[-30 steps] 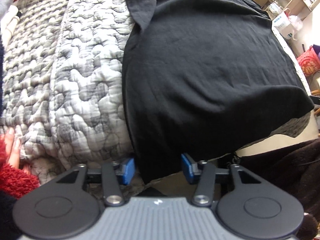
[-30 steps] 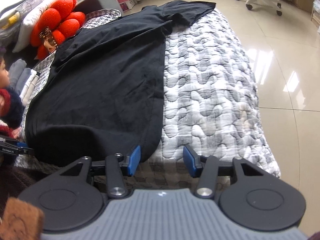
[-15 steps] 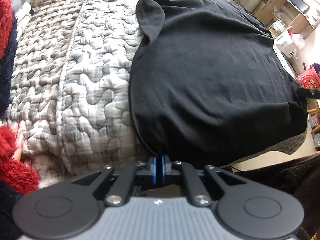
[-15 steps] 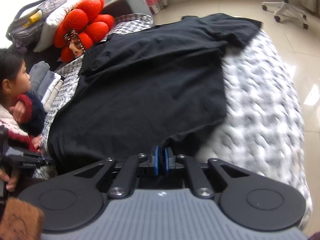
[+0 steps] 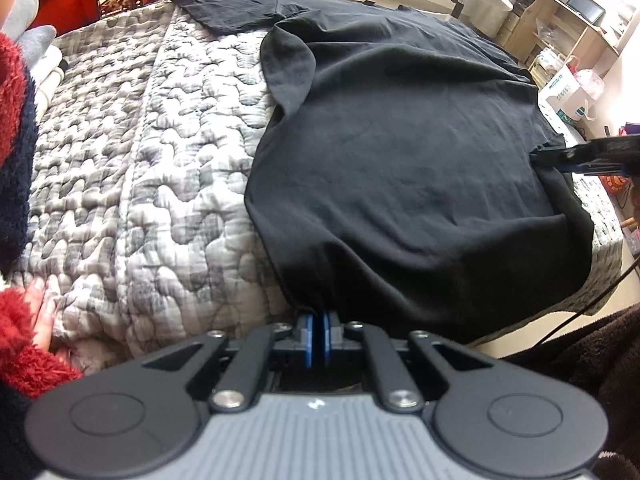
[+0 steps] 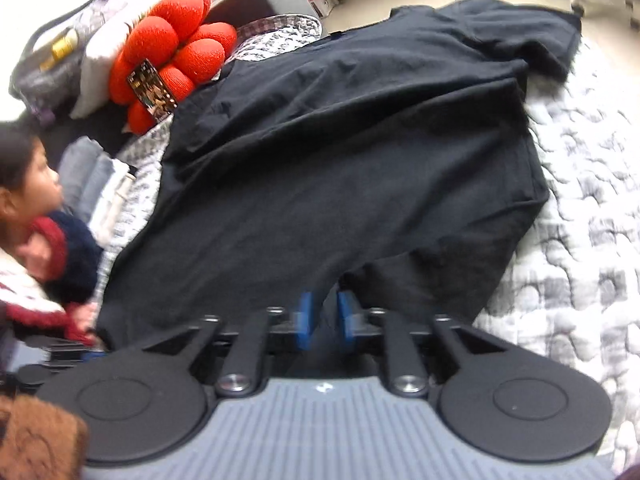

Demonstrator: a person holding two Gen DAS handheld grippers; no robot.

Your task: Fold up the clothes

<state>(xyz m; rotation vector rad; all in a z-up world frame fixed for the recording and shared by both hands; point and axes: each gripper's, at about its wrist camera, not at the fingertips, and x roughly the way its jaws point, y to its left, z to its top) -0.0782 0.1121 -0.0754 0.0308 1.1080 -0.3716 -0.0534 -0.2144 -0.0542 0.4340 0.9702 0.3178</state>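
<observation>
Your black cotton T-shirt [image 5: 400,160] lay spread on the grey-and-white quilted bedspread [image 5: 152,152], its long axis running from the hem at your end of the quilt up to the collar at the far end. One short sleeve [image 5: 288,68] was flopped inward over the shirt's left shoulder in the left wrist view; the other sleeve [image 6: 532,36] lay crumpled at the shirt's far right corner in the right wrist view.

Your left gripper [image 5: 319,340] had its blue pads pressed together on the hem at the shirt's near left corner, and the cloth rose in taut folds from that pinch. Your right gripper [image 6: 324,320] sat at the hem on the shirt's opposite side with a narrow gap between its blue pads and dark cloth in that gap; the view was blurred, so you could not tell whether it was really clamped on the fabric. In the left wrist view it [image 5: 560,158] appeared touching the shirt's right edge.

Beyond the shirt's collar sat a red flower-shaped plush cushion [image 6: 176,48] with a small dark picture card [image 6: 152,90] resting on it. Left of the shirt lay a stack of folded grey and white clothes [image 6: 100,184], and a person in a fuzzy red and navy top [image 6: 60,256] sat beside the quilt there. The quilt was puffy and pebbled, the shirt smooth and matte.
</observation>
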